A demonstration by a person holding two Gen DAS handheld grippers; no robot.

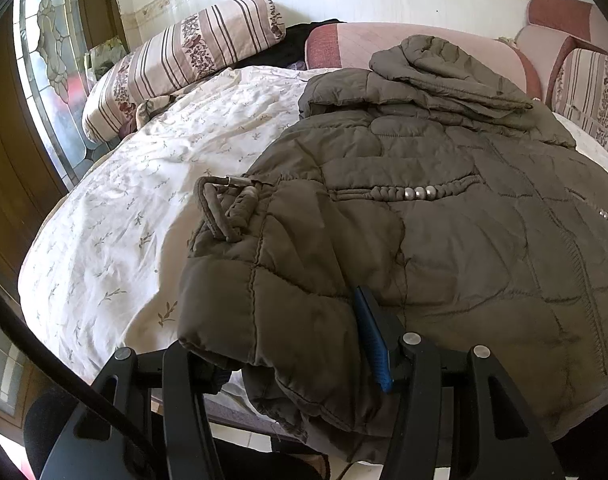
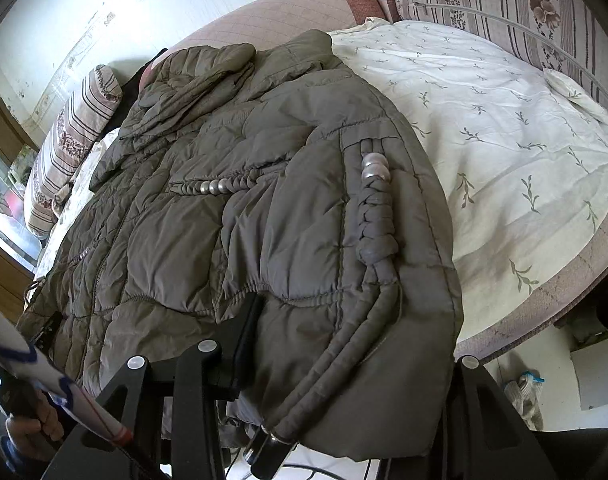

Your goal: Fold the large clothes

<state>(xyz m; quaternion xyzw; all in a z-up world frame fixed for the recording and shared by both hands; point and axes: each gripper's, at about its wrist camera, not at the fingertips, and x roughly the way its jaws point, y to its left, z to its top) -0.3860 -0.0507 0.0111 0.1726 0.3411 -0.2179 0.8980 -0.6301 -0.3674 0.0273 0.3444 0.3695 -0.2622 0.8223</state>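
Jacket was puffy, soft, slippery, bulky. Your left gripper and right gripper fingers each clenched its near hem; grip seams there.

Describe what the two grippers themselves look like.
Both are matte black, with angular linkage arms pinned by round silver bolts. The left gripper has a ribbed blue pad on one finger and a black cable curving past. The right gripper shows a flat black finger; its other finger is hidden.

olive quilted jacket lies spread flat — hem overhanging the bed edge.
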